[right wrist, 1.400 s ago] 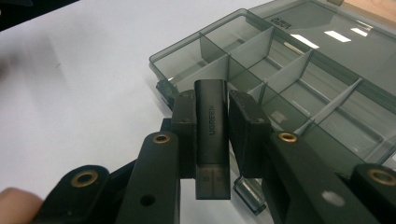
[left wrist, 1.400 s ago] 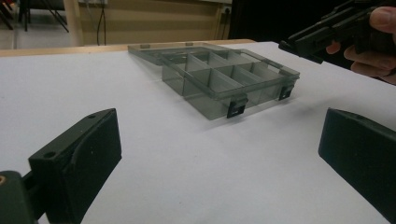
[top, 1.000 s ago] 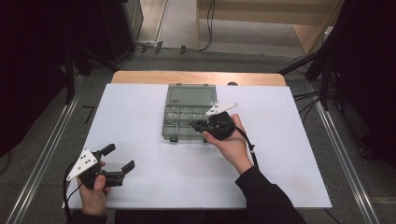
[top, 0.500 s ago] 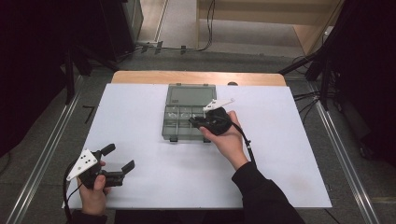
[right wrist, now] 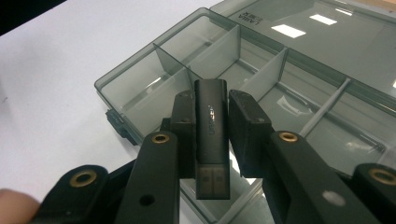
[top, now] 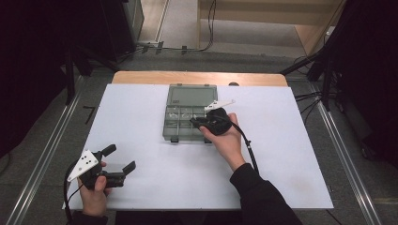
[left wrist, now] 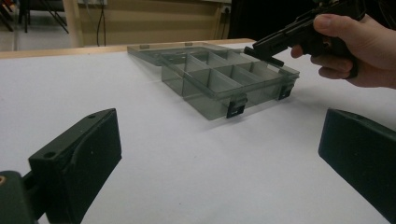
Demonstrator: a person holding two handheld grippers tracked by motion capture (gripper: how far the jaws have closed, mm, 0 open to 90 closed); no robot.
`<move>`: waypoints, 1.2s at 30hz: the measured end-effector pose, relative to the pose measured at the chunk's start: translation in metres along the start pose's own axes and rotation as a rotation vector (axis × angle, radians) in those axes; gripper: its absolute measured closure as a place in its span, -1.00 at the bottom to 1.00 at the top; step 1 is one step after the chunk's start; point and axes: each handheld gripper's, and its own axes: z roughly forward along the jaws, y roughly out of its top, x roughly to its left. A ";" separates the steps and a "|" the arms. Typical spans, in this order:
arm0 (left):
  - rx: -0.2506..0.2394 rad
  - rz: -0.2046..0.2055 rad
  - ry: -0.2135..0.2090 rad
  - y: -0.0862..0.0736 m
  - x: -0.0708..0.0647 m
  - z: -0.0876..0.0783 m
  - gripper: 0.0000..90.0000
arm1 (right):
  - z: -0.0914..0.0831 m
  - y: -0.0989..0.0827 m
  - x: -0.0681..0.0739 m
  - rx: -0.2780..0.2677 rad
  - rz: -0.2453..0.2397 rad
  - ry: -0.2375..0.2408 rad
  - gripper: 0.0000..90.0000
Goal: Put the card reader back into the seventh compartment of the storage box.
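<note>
Currently the right claw (right wrist: 210, 126), clamped on a black USB stick (right wrist: 211, 135), hangs over the open compartment box (top: 174, 101) mid-surface, so placement is in hand, calling for lowering into a cell and release, while the left claw (top: 117, 161) rests open, near left.

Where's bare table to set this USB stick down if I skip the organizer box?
Bare white table lies left of the organizer box, between it and the left gripper, and right of the right gripper holding the USB stick. It is crowded only at the box.
</note>
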 end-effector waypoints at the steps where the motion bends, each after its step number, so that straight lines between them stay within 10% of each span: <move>1: 0.002 0.002 0.001 0.000 0.000 0.000 -1.00 | 0.000 0.000 -0.001 0.001 0.001 -0.003 0.47; 15: 0.015 -0.006 -0.051 0.008 -0.007 0.008 -1.00 | -0.023 -0.009 -0.006 -0.124 0.018 -0.001 -0.97; 36: 0.074 0.031 -0.101 0.024 -0.020 0.036 -1.00 | -0.055 -0.023 -0.019 -0.183 0.009 -0.037 -1.00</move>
